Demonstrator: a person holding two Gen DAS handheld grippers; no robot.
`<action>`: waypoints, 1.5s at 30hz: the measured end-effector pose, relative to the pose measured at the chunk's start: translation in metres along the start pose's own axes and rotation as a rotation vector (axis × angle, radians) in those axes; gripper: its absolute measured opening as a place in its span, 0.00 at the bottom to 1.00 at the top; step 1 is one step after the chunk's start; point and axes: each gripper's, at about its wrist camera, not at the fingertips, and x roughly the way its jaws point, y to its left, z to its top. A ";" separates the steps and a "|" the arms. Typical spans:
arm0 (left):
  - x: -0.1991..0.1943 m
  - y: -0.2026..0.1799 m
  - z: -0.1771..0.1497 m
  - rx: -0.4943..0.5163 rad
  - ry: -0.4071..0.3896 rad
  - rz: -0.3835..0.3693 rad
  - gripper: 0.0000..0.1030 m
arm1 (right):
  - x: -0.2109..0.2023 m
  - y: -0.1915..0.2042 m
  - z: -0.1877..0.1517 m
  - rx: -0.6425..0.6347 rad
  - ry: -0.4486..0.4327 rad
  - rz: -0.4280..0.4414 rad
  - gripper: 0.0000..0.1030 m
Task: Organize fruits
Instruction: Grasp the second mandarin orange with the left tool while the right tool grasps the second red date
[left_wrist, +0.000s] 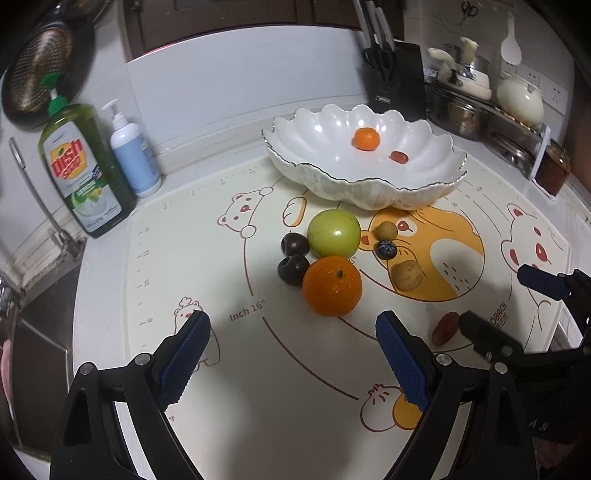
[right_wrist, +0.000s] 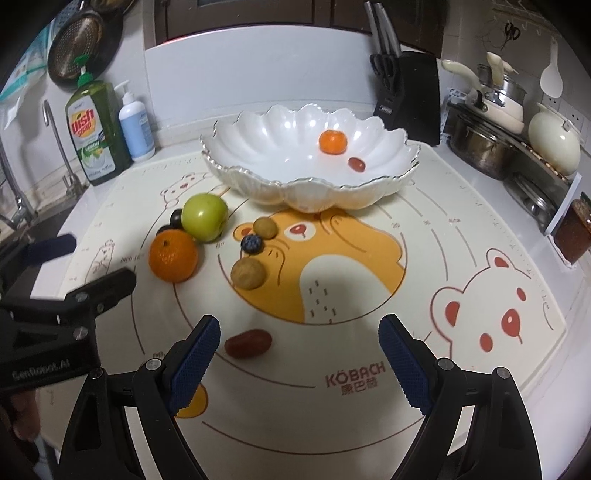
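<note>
Looking along the left gripper (left_wrist: 291, 354), the left wrist view shows its blue-padded jaws spread wide with nothing between them, above the cream cartoon-bear silicone mat (left_wrist: 258, 406). Just beyond the jaws lies the large orange (left_wrist: 331, 286), touching the green apple (left_wrist: 334, 232) behind it. Two dark plums (left_wrist: 293, 268) sit at the orange's left. To its right lie a blueberry (left_wrist: 386, 249) and two small tan round fruits (left_wrist: 406, 275). The white scalloped ceramic bowl (left_wrist: 314, 177) stands farther back, holding a small mandarin (left_wrist: 366, 139) and a red date (left_wrist: 399, 157). A second elongated red date (left_wrist: 445, 328) lies on the mat, just beside the right gripper's near finger at the frame's right.

In the right wrist view, the right gripper (right_wrist: 299, 354) is likewise released, jaws wide and empty. The red date (right_wrist: 248, 343) lies on the mat just beyond the gap, near the left-hand finger. The orange (right_wrist: 173, 254), apple (right_wrist: 204, 217) and bowl (right_wrist: 258, 184) lie farther ahead.
</note>
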 end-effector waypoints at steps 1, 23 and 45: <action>0.002 0.000 0.001 0.007 0.001 -0.003 0.89 | 0.001 0.002 -0.001 -0.006 0.003 0.002 0.86; 0.052 -0.015 0.015 0.056 0.079 -0.073 0.74 | 0.029 0.015 -0.011 -0.021 0.069 0.068 0.62; 0.070 -0.022 0.013 0.035 0.105 -0.110 0.44 | 0.034 0.019 -0.011 -0.038 0.065 0.137 0.33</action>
